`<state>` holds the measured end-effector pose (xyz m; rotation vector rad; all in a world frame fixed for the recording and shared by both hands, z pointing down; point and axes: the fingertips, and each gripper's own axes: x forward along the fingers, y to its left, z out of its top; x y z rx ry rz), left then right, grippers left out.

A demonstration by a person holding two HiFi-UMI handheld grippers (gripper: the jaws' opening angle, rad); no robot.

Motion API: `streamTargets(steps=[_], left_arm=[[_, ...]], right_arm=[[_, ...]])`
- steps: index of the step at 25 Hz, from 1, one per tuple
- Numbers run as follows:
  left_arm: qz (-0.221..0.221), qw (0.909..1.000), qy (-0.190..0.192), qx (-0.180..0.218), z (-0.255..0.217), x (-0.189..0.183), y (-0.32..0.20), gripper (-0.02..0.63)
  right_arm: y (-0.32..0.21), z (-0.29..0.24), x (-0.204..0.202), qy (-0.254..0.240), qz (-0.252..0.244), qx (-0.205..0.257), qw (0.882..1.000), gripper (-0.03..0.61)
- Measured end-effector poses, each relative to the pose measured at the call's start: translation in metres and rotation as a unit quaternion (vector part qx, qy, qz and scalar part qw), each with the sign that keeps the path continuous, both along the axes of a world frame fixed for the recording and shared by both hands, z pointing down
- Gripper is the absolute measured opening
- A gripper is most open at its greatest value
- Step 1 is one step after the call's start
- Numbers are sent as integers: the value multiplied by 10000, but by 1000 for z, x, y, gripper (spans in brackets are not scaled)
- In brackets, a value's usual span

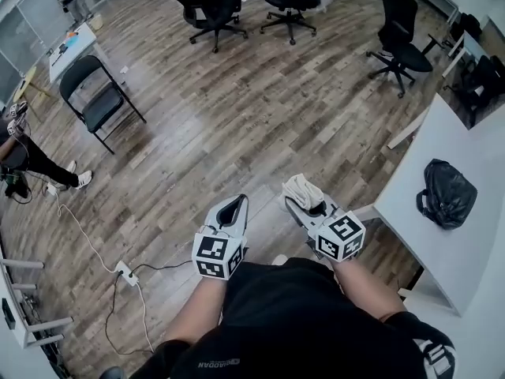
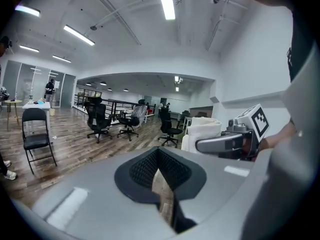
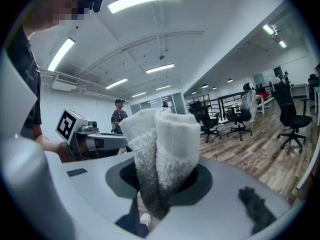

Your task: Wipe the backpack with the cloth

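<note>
1. two grippers held side by side. right gripper (image 1: 306, 204) is clamped on a folded white cloth (image 1: 301, 189), which stands up out of the jaws.
2. left gripper (image 1: 233, 206): jaws together, nothing held.
3. black backpack (image 1: 447, 193) lies on the white table (image 1: 450, 267), well to the right, untouched.
4. judgement: backpack looks soft and light; may slide under wiping, so pin it with the left gripper.

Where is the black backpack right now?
In the head view, the backpack lies on the white table at the right. Its nearest neighbour is the right gripper, shut on the cloth, to its left.
</note>
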<state>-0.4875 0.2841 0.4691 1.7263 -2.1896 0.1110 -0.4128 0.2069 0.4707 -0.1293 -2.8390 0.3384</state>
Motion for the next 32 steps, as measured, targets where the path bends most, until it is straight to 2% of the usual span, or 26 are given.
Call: streamTargets(steps=[8,20,25,32], left_arm=[[828,9966,34,-30,-12,58,-51,6],[1822,9832,-82,-53,-20,118,-108,6],[2418,9702,-115,-123,-17,157,-130,6],[3340,9424,-117,-161,-20,195,-158,6]], right_arm=[[-39,-10,68,34,849,-30,9964,109],[-87,-20,149,-71,1987,43,9800,109],[-103,-21,187,-134,2527,35,9674,109],[-105,-26,224,-74,3262,62,9453,109]])
